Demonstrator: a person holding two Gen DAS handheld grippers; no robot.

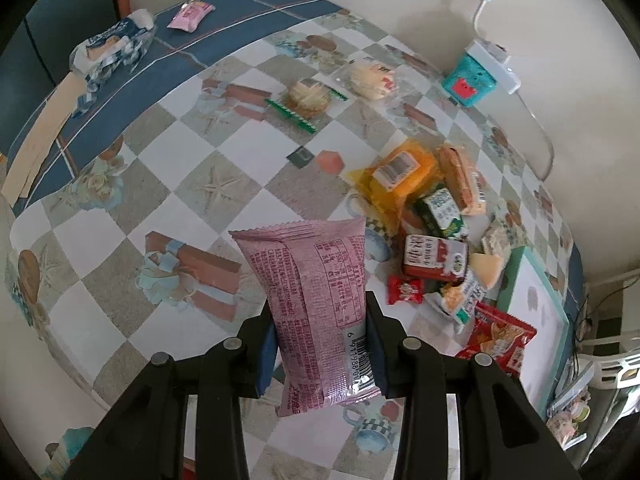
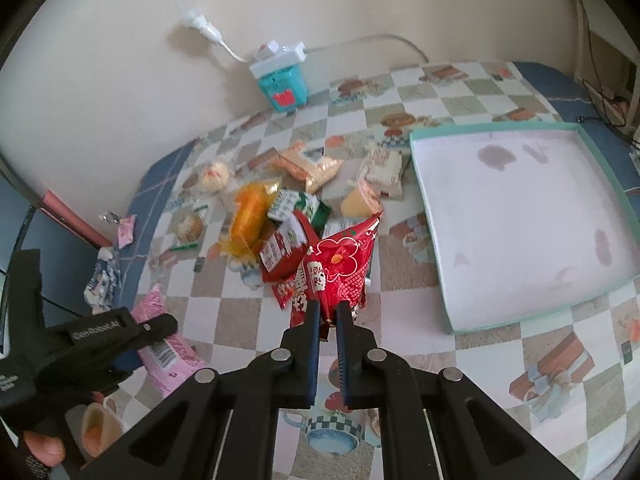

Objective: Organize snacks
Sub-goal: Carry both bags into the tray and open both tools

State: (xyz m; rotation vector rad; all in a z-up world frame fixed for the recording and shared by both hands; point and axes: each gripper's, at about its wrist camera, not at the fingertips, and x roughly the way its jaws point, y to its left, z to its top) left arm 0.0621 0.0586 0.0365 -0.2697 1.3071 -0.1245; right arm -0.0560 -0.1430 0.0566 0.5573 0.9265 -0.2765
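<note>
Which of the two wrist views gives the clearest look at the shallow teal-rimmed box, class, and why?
The right wrist view: the teal-rimmed box shows almost whole, its white floor bare apart from a few dark stains. The left wrist view catches only a corner of it at the right, partly behind the snack pile.

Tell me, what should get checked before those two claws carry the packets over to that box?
1. Left gripper clamped on the pink packet: ok.
2. Right gripper pinching the red packet: ok, though only by its bottom edge.
3. Both packets lifted off the table: cannot tell.
4. White tray has room: ok, nothing lies in it.
5. Path from the snack pile to the tray unobstructed: ok.
</note>
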